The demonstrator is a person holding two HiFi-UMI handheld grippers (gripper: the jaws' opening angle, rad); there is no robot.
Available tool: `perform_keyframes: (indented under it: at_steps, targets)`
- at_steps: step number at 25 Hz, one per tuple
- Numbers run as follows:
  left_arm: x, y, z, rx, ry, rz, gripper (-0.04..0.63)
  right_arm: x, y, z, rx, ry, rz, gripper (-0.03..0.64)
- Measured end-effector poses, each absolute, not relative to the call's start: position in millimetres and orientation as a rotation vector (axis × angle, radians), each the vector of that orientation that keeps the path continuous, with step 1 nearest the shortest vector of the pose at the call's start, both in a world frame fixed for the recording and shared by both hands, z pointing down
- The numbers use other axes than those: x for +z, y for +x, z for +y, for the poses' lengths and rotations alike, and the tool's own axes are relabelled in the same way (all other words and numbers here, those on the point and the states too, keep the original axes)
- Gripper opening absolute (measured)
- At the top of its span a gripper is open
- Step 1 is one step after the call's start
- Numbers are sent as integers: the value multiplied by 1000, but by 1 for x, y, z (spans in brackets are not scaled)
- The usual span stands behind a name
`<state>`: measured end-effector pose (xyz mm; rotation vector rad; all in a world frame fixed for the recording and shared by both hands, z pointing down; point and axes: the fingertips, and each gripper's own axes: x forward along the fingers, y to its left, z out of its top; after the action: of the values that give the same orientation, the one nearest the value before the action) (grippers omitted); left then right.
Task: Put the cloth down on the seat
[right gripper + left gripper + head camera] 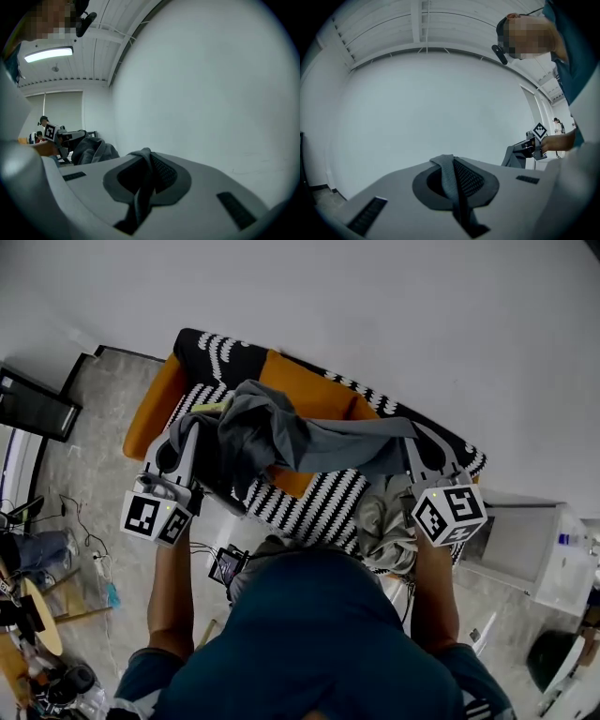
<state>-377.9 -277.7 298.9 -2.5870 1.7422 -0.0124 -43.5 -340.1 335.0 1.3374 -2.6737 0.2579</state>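
Observation:
A grey cloth point(281, 432) hangs stretched between my two grippers above an orange seat point(309, 390) that wears a black-and-white patterned cover point(314, 502). The left gripper point(183, 437) is shut on the cloth's left end, the right gripper point(412, 437) on its right end. In the left gripper view a strip of cloth point(447, 180) runs pinched between the shut jaws of the left gripper point(449, 161); the right gripper point(529, 147) shows far off. In the right gripper view the right gripper point(146, 157) pinches a fold of the cloth point(140, 187), and the bunched cloth point(93, 150) hangs by the left gripper point(61, 136).
A pale crumpled garment point(380, 521) lies on the seat's right part. A white cabinet point(525, 540) stands to the right, a dark flat panel point(37, 407) to the left. Cables and clutter point(84, 521) cover the floor at left. A white wall point(375, 296) is behind the seat.

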Motion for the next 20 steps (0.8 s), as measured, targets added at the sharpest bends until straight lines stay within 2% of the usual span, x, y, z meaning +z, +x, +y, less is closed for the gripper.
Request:
perform_keyframes:
  at_steps: [7, 20]
  targets:
    - [310, -348, -289, -39, -2620, 1732, 8, 350, -18, -348, 320, 1364, -2676, 25]
    - [335, -346, -316, -56, -2713, 1687, 8, 368, -10, -352, 404, 1424, -2598, 25]
